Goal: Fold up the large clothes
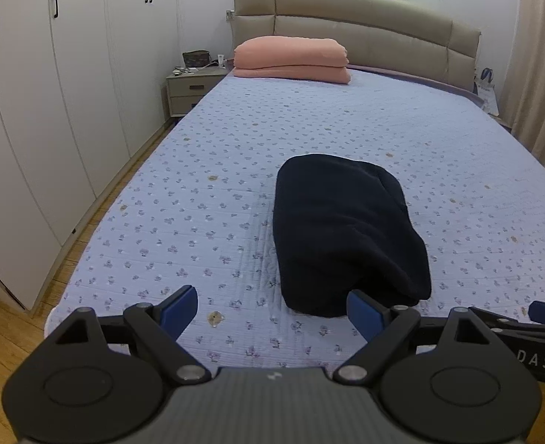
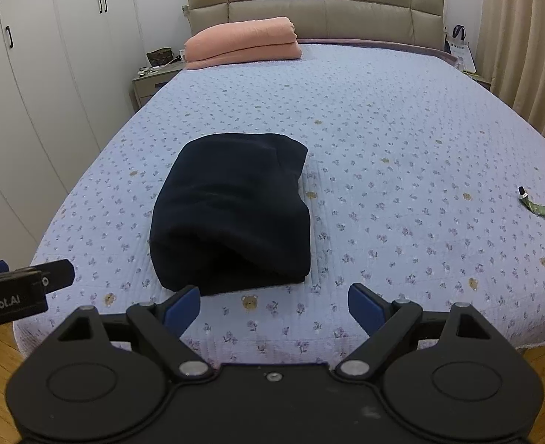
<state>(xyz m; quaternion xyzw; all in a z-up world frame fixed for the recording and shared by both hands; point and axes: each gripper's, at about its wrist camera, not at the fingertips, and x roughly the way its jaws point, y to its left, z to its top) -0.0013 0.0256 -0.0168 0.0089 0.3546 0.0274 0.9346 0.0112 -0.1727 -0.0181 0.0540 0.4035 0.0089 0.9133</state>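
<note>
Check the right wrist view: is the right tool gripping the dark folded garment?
No. The right tool is open over bare bedspread, with the dark navy folded garment lying untouched ahead.

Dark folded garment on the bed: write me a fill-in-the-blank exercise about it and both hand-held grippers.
1. The dark folded garment lies on the floral ____.
2. Both the left hand-held gripper and the right hand-held gripper have their jaws ____.
3. The folded blanket near the headboard is ____ in colour.
4. Neither gripper holds ____.

Missing words: bedspread; open; pink; anything
</note>
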